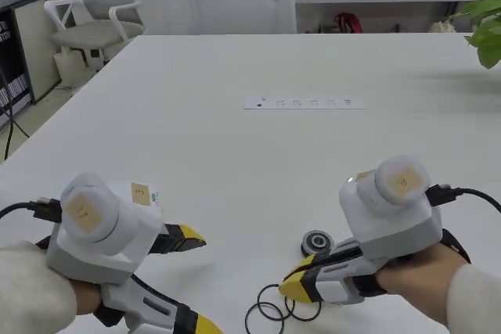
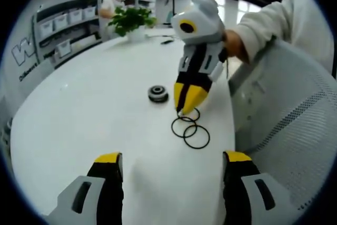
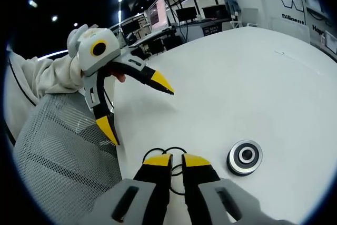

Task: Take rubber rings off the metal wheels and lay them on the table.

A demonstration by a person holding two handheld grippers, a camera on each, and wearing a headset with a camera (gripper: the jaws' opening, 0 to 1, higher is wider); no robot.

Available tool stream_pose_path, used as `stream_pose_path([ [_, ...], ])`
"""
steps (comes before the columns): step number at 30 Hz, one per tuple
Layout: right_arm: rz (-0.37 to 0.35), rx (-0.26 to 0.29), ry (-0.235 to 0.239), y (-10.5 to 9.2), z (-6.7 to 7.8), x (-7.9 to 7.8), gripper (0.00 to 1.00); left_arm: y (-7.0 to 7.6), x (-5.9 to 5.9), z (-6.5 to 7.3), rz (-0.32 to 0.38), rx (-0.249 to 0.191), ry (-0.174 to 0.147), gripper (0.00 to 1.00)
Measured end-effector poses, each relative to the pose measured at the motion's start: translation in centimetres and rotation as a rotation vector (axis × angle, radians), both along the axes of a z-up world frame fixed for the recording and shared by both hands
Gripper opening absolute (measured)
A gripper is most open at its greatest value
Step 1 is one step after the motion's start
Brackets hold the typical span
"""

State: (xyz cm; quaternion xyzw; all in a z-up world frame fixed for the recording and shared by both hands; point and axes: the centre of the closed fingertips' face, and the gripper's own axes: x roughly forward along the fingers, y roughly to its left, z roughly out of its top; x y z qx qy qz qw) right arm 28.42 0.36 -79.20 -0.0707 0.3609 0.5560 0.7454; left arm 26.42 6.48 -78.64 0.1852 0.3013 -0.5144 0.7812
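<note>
Laying a ring down looks like your step: the right hand-held gripper, jaws narrow, rests among the rubber rings on the desk just beside the metal wheel, the left hand-held gripper wide and farther from it; next, ease open and lift clear.

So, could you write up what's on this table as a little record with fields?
table: white
wheel: one, lying flat beside the rings
rings: three, black, overlapping on the table
left gripper: open, holding nothing
right gripper: shut, tips at the rings; whether it grips one is unclear
</note>
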Motion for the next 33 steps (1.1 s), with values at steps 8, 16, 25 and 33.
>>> stream_pose_path([
  [8,-0.046,0.038,-0.039,-0.8,1.5,1.4,0.07,0.0,-0.1,-0.1,-0.002,0.001,0.004,0.79],
  [16,-0.1,0.115,-0.074,-1.3,3.7,2.9,0.14,0.0,-0.1,-0.2,0.001,0.0,0.007,0.79],
  [25,-0.175,0.204,-0.111,-2.4,6.0,4.6,0.21,0.0,0.0,-0.1,0.006,-0.004,0.006,0.79],
  [33,-0.253,0.255,-0.137,-3.7,7.5,5.9,0.3,0.1,0.1,0.0,0.012,-0.008,0.005,0.79],
])
